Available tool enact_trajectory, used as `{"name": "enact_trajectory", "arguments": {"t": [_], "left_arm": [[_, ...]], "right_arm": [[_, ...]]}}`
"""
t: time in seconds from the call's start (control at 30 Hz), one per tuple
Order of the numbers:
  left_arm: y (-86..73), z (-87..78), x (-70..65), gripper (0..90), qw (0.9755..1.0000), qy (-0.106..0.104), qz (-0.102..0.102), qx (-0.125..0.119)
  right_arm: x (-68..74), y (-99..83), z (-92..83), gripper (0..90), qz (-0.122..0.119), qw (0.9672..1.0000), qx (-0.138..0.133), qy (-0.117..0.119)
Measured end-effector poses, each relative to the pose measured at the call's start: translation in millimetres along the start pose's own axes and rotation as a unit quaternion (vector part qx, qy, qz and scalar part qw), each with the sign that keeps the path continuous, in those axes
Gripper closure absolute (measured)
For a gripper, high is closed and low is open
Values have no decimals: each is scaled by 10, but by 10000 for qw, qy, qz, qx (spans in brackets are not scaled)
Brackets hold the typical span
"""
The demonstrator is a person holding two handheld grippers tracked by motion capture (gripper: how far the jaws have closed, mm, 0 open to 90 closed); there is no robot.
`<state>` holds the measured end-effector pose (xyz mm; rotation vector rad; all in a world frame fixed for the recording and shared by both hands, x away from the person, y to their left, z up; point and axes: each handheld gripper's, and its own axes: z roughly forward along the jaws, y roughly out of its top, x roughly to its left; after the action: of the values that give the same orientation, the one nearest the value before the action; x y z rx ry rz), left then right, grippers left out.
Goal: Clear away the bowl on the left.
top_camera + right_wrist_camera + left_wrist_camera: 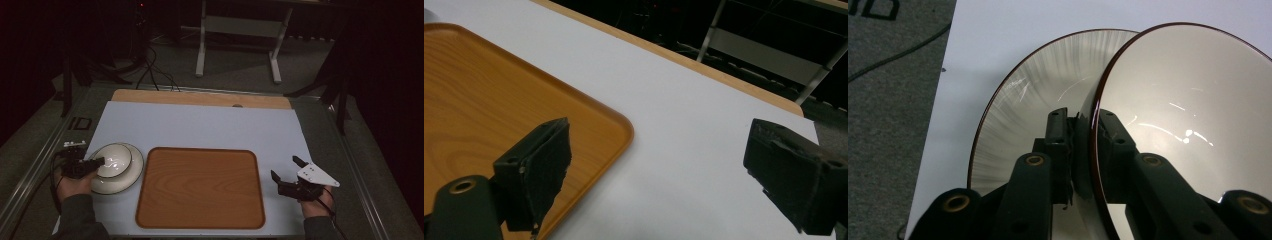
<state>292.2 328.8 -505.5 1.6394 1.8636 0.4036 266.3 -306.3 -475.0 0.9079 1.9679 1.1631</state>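
Observation:
A cream bowl (116, 159) with a dark rim rests on a cream plate (127, 177) at the left of the white mat. My left gripper (100, 161) reaches in from the left, shut on the bowl's rim. The left gripper view shows the left gripper (1082, 117) with one jaw inside the bowl (1188, 110) and one outside, over the plate (1048, 75). A wooden tray (200, 187) lies bare at the centre. To its right my right gripper (286, 167) stands open above the mat. The right gripper view shows nothing between the right gripper (659, 150) jaws, with the tray (484, 100) corner at the left.
The white mat (200, 127) covers a wooden tabletop whose far edge (200, 97) shows. Beyond it stand a white desk frame (237, 30) and cables (155, 75) on the floor. Grey carpet flanks the table on both sides.

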Motion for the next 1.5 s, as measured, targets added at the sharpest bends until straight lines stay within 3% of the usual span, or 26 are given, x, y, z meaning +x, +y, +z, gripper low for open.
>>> {"name": "enact_trajectory", "arguments": {"t": [0.27,0.5,0.63,0.77,1.1,1.5], "left_arm": [[16,2,-5,811,9999,37,-81,70],[14,-4,1,826,9995,50,-315,53],[6,-6,23,826,9992,-46,-399,23],[-9,-4,62,826,9977,-381,-551,-47],[-10,-1,47,827,9976,-437,-534,-67],[-7,-48,59,826,9960,-635,-566,-284]], "right_arm": [[4,3,3,114,-31,10000,-11,-15],[2,5,-1,114,-47,10000,-10,-9],[1,6,-3,114,-48,10000,-12,-13],[0,8,-7,114,-36,10000,-38,-7],[-2,8,-10,115,-46,10000,-48,1],[-5,11,-21,115,-54,10000,-51,0]]}}
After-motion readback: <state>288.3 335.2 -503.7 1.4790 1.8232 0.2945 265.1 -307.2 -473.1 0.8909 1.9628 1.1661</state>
